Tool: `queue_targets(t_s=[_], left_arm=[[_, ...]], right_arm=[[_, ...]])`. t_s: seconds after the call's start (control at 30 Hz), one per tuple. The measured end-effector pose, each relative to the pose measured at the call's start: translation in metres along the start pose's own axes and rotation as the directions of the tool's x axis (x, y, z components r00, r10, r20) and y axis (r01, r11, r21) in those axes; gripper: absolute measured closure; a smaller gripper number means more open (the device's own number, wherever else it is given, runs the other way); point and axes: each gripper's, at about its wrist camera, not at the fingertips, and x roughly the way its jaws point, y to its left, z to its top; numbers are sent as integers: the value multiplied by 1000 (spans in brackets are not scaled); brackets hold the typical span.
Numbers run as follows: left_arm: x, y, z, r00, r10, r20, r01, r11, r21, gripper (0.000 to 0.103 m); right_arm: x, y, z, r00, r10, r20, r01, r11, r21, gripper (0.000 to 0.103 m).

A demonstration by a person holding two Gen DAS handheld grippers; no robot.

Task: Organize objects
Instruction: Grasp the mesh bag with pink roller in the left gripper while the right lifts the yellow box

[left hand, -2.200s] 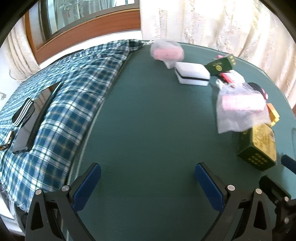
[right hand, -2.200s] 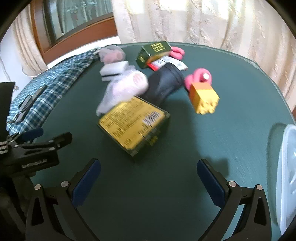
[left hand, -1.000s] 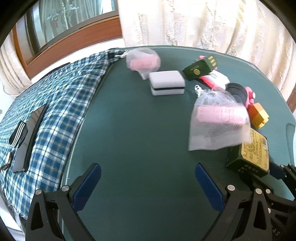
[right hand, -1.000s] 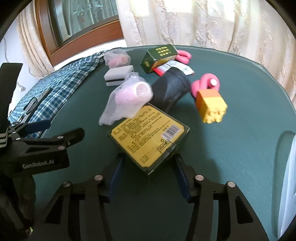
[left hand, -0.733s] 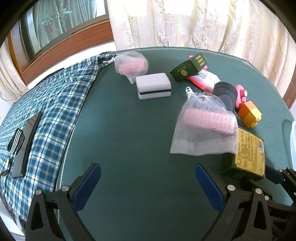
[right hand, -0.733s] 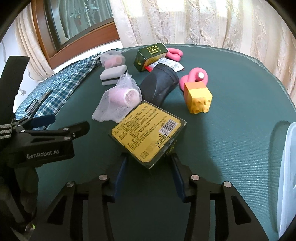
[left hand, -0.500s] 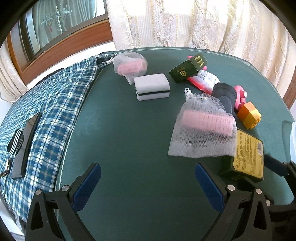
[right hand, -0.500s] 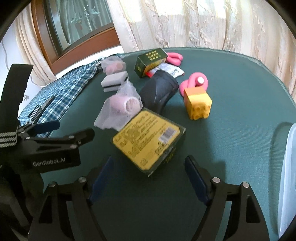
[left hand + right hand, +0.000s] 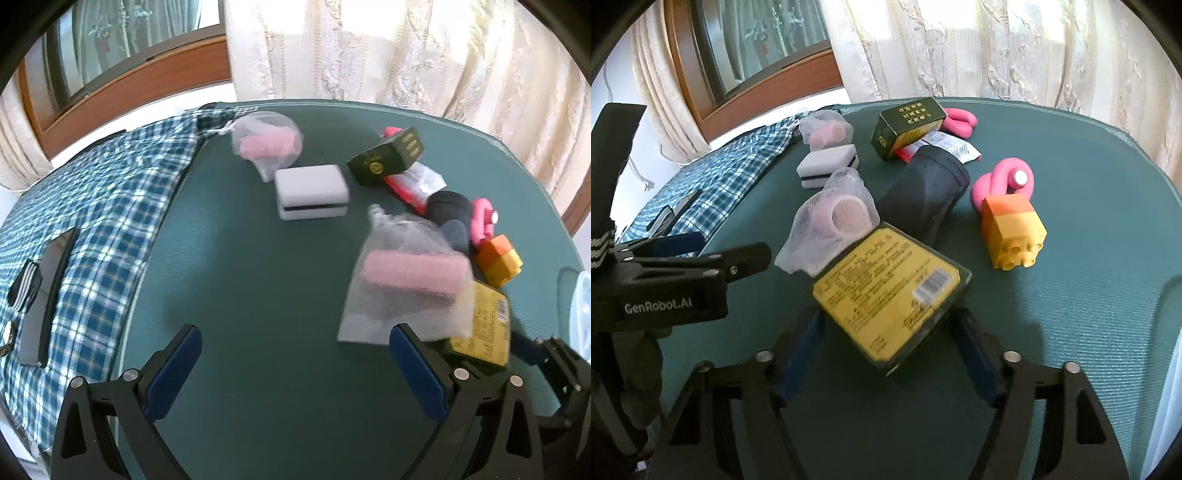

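The left claw is spread wide over bare green bench, nothing between its blue pads; its black body reads "GenRobot.AI" in the right wrist view. On the bench's left part lies a blue checked cloth. Toward the far edge sit a mesh bag with a pink roller, a white sponge and a dark green box with gold characters too small to read. Nearer lie a second mesh bag, a dark pouch, a pink curler and an orange-yellow block. The right claw is closing around the flat green tin, whose yellow label carries small print and a barcode; its pads flank the tin's near corner, contact unclear.
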Motion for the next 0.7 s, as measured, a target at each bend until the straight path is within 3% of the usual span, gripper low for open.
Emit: queue_targets(t_s=[0.07, 0.17, 0.43, 0.7], left_arm=[[-1, -5, 5, 1000, -26, 6, 26, 1000, 0, 0], [-2, -14, 13, 998, -66, 21, 66, 998, 7, 0], [14, -38, 33, 980, -196, -17, 197, 980, 13, 0], [33, -44, 39, 984, -175, -31, 176, 984, 38, 1]], right_arm=[[-2, -2, -2, 1000, -3, 0, 3, 1000, 0, 52], [-5, -5, -6, 1000, -5, -5, 5, 1000, 7, 58], [-16, -23, -14, 1000, -26, -15, 27, 996, 79, 54], [-23, -34, -17, 999, -36, -16, 38, 991, 125, 47]])
